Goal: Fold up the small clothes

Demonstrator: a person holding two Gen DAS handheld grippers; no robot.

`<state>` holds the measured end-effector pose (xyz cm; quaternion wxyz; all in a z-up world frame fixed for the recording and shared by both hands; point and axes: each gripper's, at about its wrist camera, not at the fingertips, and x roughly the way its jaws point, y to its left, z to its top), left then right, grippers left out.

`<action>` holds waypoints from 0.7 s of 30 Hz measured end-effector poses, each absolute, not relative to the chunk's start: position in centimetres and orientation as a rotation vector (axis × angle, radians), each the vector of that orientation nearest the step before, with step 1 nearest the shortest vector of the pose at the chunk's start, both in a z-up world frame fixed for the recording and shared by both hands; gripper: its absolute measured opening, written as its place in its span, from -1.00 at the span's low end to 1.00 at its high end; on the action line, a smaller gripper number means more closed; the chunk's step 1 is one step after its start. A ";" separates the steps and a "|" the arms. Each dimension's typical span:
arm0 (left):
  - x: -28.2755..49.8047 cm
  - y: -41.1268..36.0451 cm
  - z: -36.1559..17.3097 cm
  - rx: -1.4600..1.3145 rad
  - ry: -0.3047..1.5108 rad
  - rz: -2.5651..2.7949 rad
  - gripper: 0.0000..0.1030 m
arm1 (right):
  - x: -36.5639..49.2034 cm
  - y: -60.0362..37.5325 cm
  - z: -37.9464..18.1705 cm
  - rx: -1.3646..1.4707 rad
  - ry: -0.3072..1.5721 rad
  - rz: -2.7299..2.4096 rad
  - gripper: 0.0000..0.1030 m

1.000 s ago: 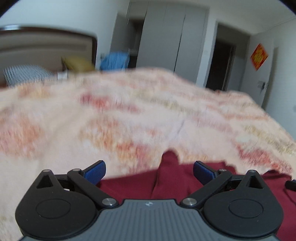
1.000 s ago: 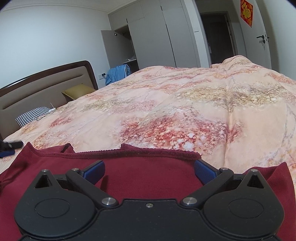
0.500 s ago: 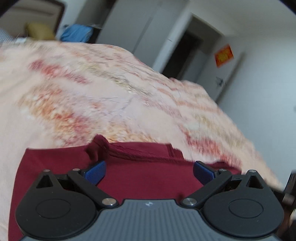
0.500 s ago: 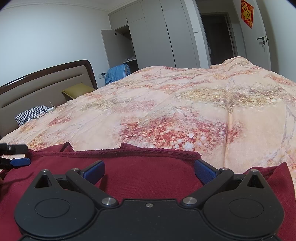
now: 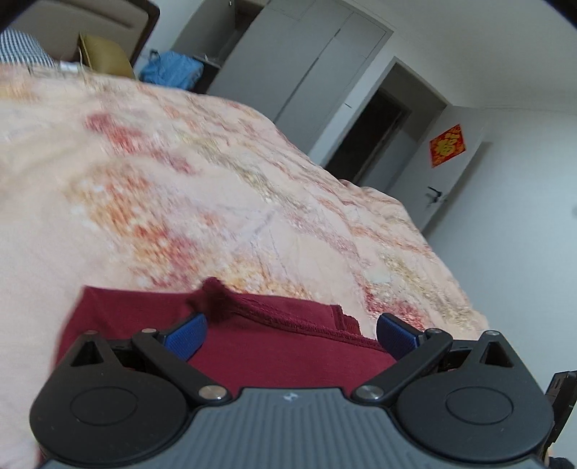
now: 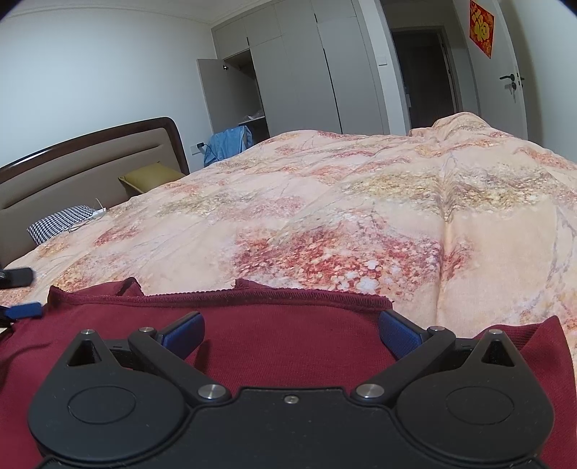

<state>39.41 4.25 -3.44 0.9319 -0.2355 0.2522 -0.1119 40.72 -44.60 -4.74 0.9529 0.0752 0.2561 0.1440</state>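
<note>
While both grippers hovered low over the bed, a dark red garment [image 6: 274,324] lay spread on a peach floral quilt [image 6: 360,202], filling the 6 o'clock part of each wrist view.

Left gripper [image 5: 290,333]: jaws spread wide, released, nothing between its blue pads [image 5: 185,337]. It sat above the garment's stitched hem; a small bunched fold of red cloth [image 5: 214,294] rose just at 12 o'clock of the left pad, prob. touching it, though the view was motion-blurred and I couldn't be sure.

Right gripper [image 6: 290,333]: also spread wide and released, w/ red fabric lying flat under and between the pads, hem running across at 12 o'clock just past the fingertips. At 9 o'clock in the right wrist view, the left gripper's blue tip showed at the garment's corner.

Background, right wrist view: a padded headboard [image 6: 83,169] at 10 o'clock, w/ a mustard cushion [image 6: 151,178] and a checked pillow [image 6: 59,225] beside it; grey wardrobe [image 6: 310,72] at 12 o'clock, one door open; a white door [image 6: 501,65] w/ a red decoration [image 6: 481,27] at 1 o'clock.
</note>
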 end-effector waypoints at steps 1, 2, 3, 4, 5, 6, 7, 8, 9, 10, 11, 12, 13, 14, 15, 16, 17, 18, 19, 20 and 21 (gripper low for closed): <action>38.7 4.3 -2.8 -0.472 0.505 -0.221 1.00 | 40.7 -44.5 -4.6 0.145 0.520 0.288 0.99; 38.0 4.3 -2.2 -0.463 0.494 -0.216 1.00 | 40.5 -44.3 -4.5 0.133 0.519 0.280 0.99; 37.1 4.3 -1.6 -0.450 0.486 -0.211 1.00 | 40.3 -44.0 -4.3 0.117 0.512 0.267 0.99; 36.2 4.4 -0.9 -0.435 0.480 -0.201 1.00 | 39.9 -43.7 -4.0 0.095 0.497 0.251 0.99; 35.3 4.4 -0.3 -0.420 0.476 -0.183 1.00 | 39.4 -43.3 -3.6 0.067 0.473 0.230 0.99; 34.2 4.5 0.2 -0.406 0.475 -0.156 1.00 | 38.8 -43.0 -3.0 0.033 0.449 0.217 0.99; 33.2 4.5 0.6 -0.394 0.478 -0.122 1.00 | 38.2 -42.5 -2.4 0.000 0.431 0.218 0.99; 32.2 4.6 1.0 -0.385 0.483 -0.090 1.00 | 37.5 -42.1 -1.8 -0.025 0.417 0.228 0.99; 31.3 4.8 1.2 -0.380 0.492 -0.064 1.00 | 36.8 -41.7 -1.2 -0.037 0.404 0.240 0.99; 30.4 4.9 1.2 -0.380 0.502 -0.043 1.00 | 36.0 -41.4 -0.6 -0.038 0.392 0.253 0.99; 29.5 5.1 1.1 -0.383 0.514 -0.023 1.00 | 35.2 -40.9 -0.1 -0.035 0.386 0.268 0.99; 28.6 5.2 1.0 -0.390 0.525 -0.005 1.00 | 34.5 -40.4 0.1 -0.032 0.389 0.283 0.99; 27.8 5.4 0.8 -0.402 0.533 0.009 1.00 | 33.9 -39.8 0.3 -0.033 0.397 0.295 0.99; 26.9 5.6 0.6 -0.420 0.536 0.021 1.00 | 33.2 -39.1 0.4 -0.035 0.404 0.301 0.99; 26.1 5.8 0.3 -0.440 0.538 0.030 1.00 | 32.5 -38.3 0.3 -0.037 0.408 0.308 0.99; 25.3 6.0 0.1 -0.460 0.539 0.037 1.00 | 31.8 -37.6 0.1 -0.042 0.408 0.319 0.99; 24.5 6.1 -0.3 -0.479 0.538 0.045 1.00 | 31.0 -36.6 -0.3 -0.056 0.405 0.332 0.99; 23.7 6.2 -0.6 -0.496 0.538 0.053 1.00 | 30.2 -35.8 -0.7 -0.075 0.397 0.338 0.99; 23.0 6.2 -0.9 -0.510 0.539 0.061 1.00 | 29.4 -35.0 -1.2 -0.098 0.389 0.335 0.99; 22.3 6.2 -1.1 -0.519 0.540 0.065 1.00 | 28.7 -34.2 -1.8 -0.123 0.385 0.328 0.99; 21.7 6.2 -1.4 -0.521 0.542 0.068 1.00 | 28.0 -33.5 -2.2 -0.150 0.383 0.319 0.99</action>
